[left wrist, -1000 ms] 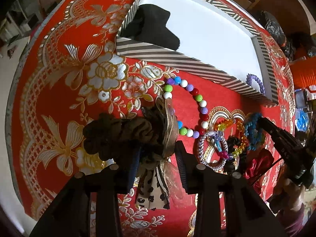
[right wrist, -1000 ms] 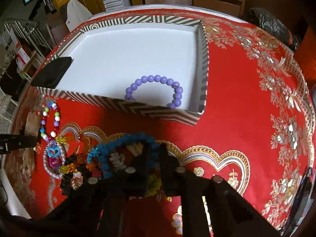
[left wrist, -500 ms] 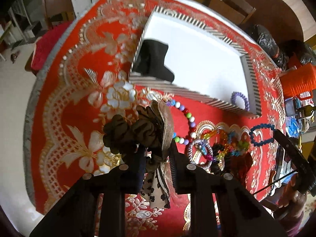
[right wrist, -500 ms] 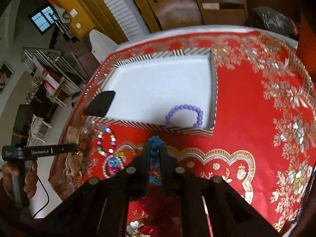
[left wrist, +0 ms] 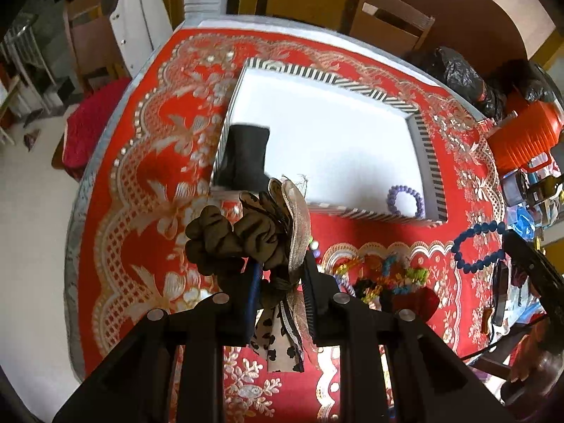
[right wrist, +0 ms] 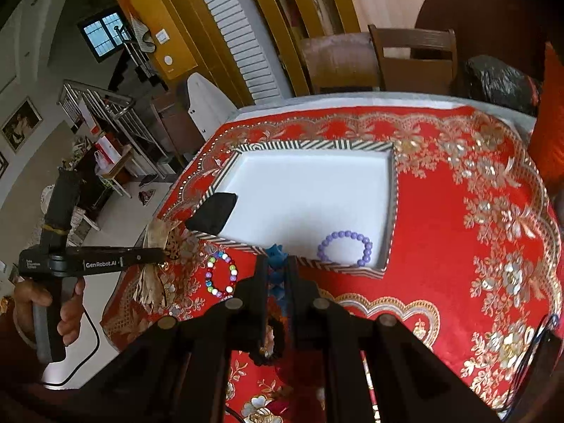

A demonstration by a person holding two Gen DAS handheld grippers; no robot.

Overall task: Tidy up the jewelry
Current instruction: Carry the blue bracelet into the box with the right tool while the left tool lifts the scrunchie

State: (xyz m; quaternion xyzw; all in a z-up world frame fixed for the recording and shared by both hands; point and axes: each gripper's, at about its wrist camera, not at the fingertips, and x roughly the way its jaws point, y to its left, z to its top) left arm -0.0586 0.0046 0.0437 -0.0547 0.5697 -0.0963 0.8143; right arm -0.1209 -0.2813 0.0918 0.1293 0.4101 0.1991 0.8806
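Observation:
My left gripper is shut on a brown scrunchie with ribbon bow, held above the red tablecloth in front of the striped tray. My right gripper is shut on a blue bead bracelet, which also shows hanging at the right of the left wrist view. A purple bead bracelet lies in the tray's near right corner. A black pouch rests on the tray's left corner. A multicoloured bead bracelet lies on the cloth. A pile of jewelry lies below.
The round table has a red and gold cloth. Wooden chairs stand behind it. A black bag and an orange container sit at the far right. The left gripper and the hand holding it show in the right wrist view.
Both grippers have risen well above the table with their items; the scrunchie and the blue bracelet were lifted off the cloth. The view now takes in the whole tray.

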